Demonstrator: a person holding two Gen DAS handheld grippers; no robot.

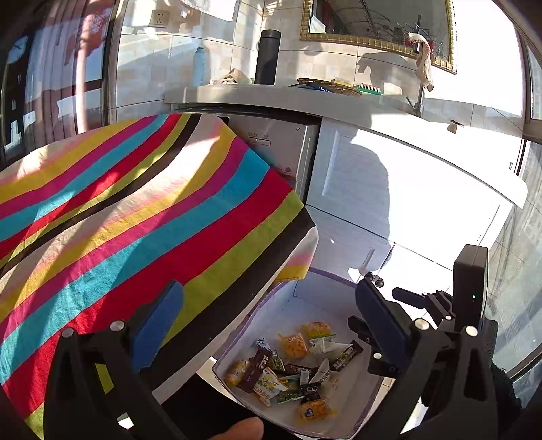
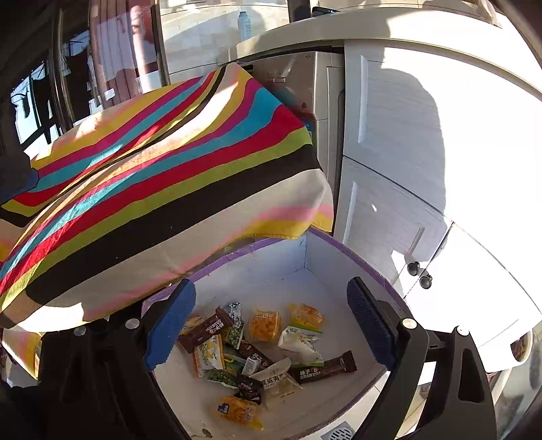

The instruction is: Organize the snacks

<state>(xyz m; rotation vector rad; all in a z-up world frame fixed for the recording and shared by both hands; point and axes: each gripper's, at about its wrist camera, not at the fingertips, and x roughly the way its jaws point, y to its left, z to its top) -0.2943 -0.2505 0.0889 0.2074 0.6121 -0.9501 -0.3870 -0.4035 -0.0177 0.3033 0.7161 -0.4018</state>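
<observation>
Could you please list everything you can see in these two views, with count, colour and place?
snack packets: over a dozen, orange, brown, green and white, piled inside the box
box: one, white with purple rim, on the floor below the table edge
striped cloth: one, multicoloured, draped over the table
flask: one, black, upright on the counter
bottle: one, pale blue, on the counter left of the flask
mirror: one, gold-framed, on the wall
cabinet doors: white, under the counter
left gripper: blue pads, open, empty
right gripper: blue pads, open above the box
</observation>
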